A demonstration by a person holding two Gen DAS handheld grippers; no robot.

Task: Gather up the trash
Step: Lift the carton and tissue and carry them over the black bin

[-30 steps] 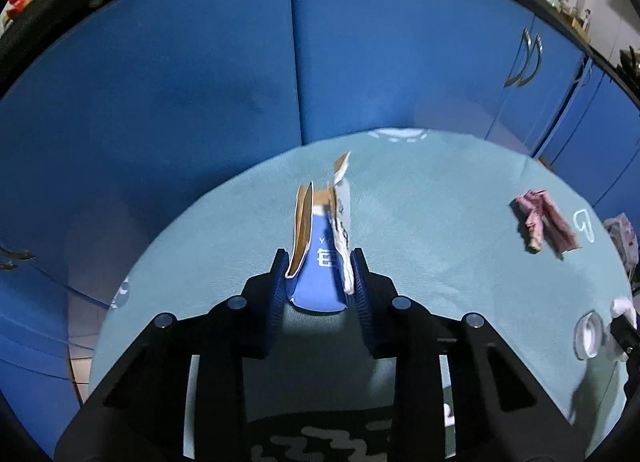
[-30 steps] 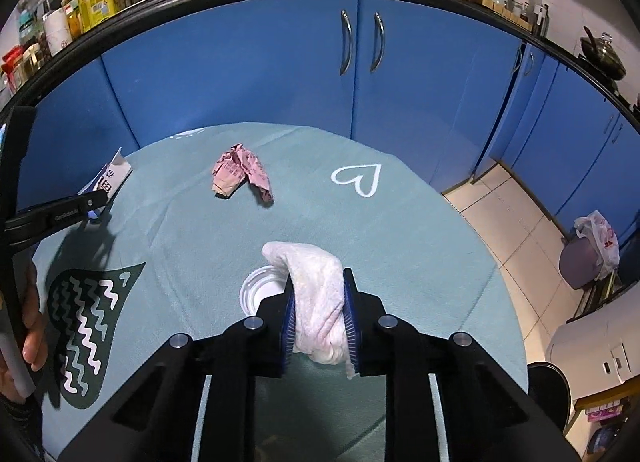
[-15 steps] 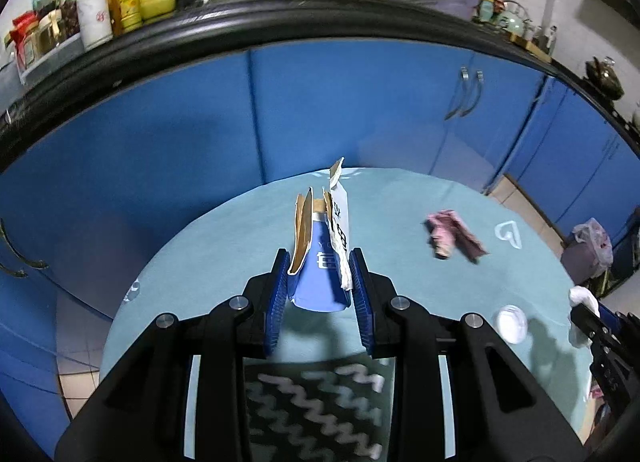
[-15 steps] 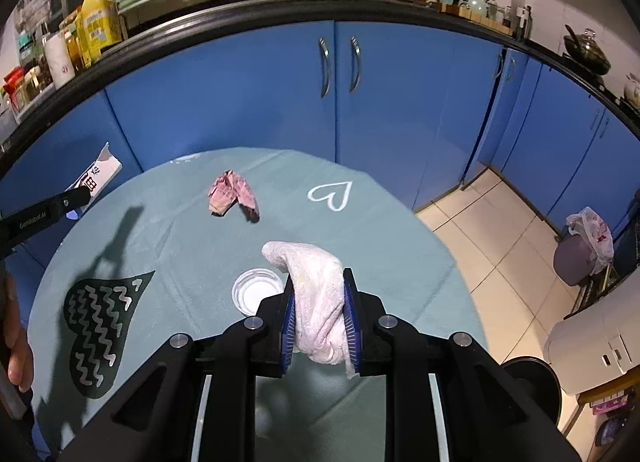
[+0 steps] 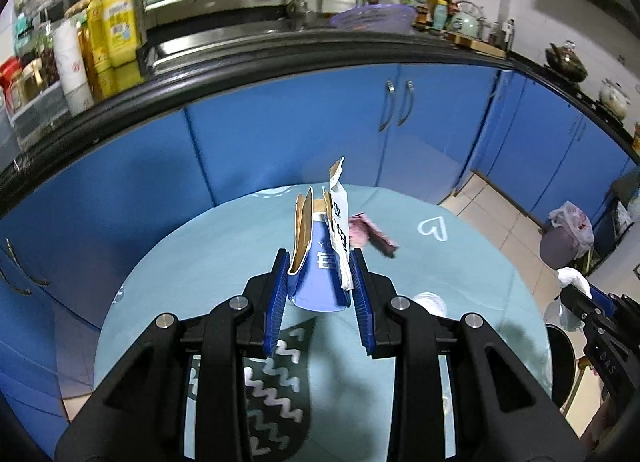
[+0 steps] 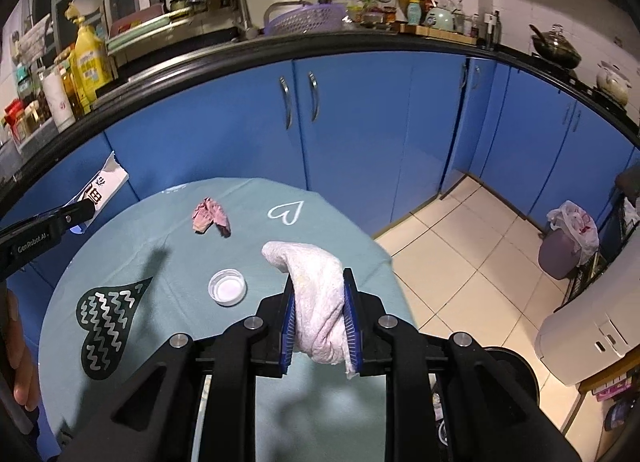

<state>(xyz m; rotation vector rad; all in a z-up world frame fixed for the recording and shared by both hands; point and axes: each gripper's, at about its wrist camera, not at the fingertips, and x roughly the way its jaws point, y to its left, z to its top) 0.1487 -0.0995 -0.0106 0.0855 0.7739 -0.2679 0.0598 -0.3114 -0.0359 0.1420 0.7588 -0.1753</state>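
My left gripper (image 5: 320, 268) is shut on a torn blue and white carton (image 5: 322, 258) and holds it high above the round teal table (image 5: 224, 246). My right gripper (image 6: 319, 294) is shut on a crumpled white tissue (image 6: 316, 294) above the table's right edge. A crumpled pink wrapper (image 6: 210, 216) and a white plastic lid (image 6: 227, 287) lie on the table (image 6: 168, 246). The wrapper (image 5: 370, 236) shows behind the carton in the left wrist view. The left gripper with the carton (image 6: 102, 188) shows at the left of the right wrist view.
Blue kitchen cabinets (image 6: 360, 122) curve behind the table. A grey bin with a white bag (image 6: 564, 246) stands on the tiled floor at right. A black round bin (image 6: 508, 374) sits under my right gripper. A white appliance (image 6: 592, 334) stands at right.
Both grippers have risen well above the table with their loads and swung right. The counter top and the floor bins have come into view.
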